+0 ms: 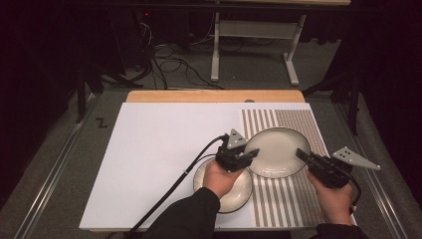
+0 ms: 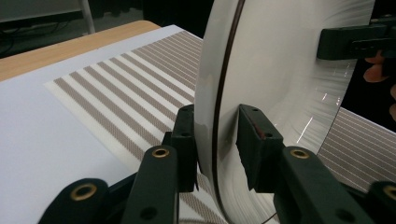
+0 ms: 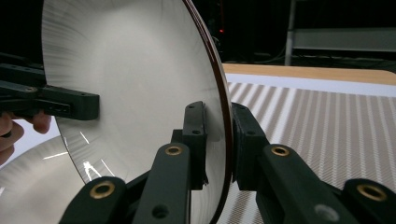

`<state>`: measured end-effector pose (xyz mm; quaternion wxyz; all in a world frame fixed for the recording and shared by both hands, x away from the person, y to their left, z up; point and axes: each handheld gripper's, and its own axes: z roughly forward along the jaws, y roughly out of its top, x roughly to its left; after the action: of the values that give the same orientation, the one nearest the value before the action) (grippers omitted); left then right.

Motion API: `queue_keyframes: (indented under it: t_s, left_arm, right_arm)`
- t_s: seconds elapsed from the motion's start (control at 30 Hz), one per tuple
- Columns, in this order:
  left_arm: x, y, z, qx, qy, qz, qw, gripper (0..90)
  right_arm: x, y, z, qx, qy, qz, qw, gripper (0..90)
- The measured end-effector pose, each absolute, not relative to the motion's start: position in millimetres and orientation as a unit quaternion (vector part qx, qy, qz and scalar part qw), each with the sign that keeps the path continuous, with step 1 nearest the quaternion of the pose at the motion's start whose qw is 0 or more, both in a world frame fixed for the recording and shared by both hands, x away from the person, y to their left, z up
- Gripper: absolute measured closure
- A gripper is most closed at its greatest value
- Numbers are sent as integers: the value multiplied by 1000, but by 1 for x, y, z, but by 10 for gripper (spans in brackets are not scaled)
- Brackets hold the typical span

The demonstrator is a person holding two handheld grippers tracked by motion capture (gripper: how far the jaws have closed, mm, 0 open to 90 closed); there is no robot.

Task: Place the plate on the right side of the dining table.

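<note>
High view shows the step in hand as a two-handed carry: the upper plate (image 1: 276, 152) is held by opposite edges above the striped mat (image 1: 293, 199), just beyond and to the right of the lower plate (image 1: 234, 191), which lies flat on the bench (image 1: 154, 164) at the mat's left edge. The left gripper (image 1: 250, 155) has its fingers (image 2: 187, 149) clamped on the upper plate's left rim, and the right gripper (image 1: 301, 154) has its fingers (image 3: 196, 140) clamped on the right rim; both gripper views show one finger on each face of the rim. Both forearms reach forward from the near edge of the bench, hands low and roughly level, the left hand directly above the lower plate. Next, I judge, both hands must travel together at one height to keep the upper plate from tilting or slipping, then lower it flat onto the mat before either grip lets go.
</note>
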<state>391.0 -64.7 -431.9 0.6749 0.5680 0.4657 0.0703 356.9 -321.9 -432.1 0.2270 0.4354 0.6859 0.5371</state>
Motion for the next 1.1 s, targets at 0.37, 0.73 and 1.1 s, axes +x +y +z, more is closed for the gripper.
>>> queue_keyframes:
  t_s: [0.37,0.73,1.1]
  left_arm:
    - [407,-95,-441,581,462,64,667,688]
    - [416,-105,-451,590,465,62,657,683]
    - [422,-111,-467,603,486,62,630,673]
  right_arm:
    - [362,-349,-443,456,679,522,244,799]
    - [365,-357,-450,464,677,513,251,799]
    - [369,-357,-465,477,685,493,244,800]
